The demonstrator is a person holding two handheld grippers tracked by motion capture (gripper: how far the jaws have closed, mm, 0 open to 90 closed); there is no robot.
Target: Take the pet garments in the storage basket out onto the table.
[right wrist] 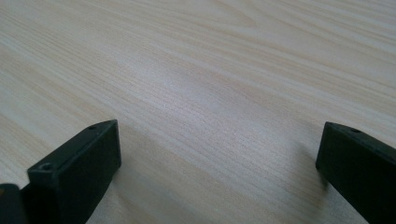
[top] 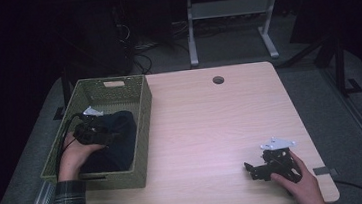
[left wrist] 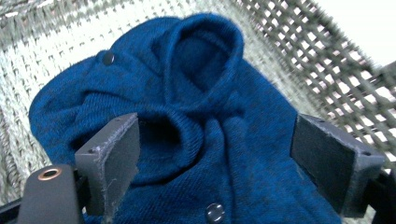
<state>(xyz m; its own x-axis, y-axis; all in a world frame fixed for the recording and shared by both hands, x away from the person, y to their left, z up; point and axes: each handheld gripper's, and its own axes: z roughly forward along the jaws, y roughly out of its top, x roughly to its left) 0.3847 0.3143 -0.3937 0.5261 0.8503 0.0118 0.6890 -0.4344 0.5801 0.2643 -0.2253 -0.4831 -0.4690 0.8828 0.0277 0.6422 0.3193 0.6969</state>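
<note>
The left claw [left wrist: 212, 163] hangs spread wide over the dark blue knitted buttoned garment [left wrist: 187, 116] lying inside the green woven basket [top: 141, 131], not yet gripped; lifting it remains. The right claw [right wrist: 219, 172] rests spread on the pale wooden table [right wrist: 210, 70].

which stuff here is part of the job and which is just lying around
In the job: blue knit garment; green woven basket holding it; left claw, open over the garment.

Just there: right claw, open over bare table; cable hole.

A pale wooden table [top: 211, 124] — on its left side sits a green woven basket [top: 144, 130].
</note>
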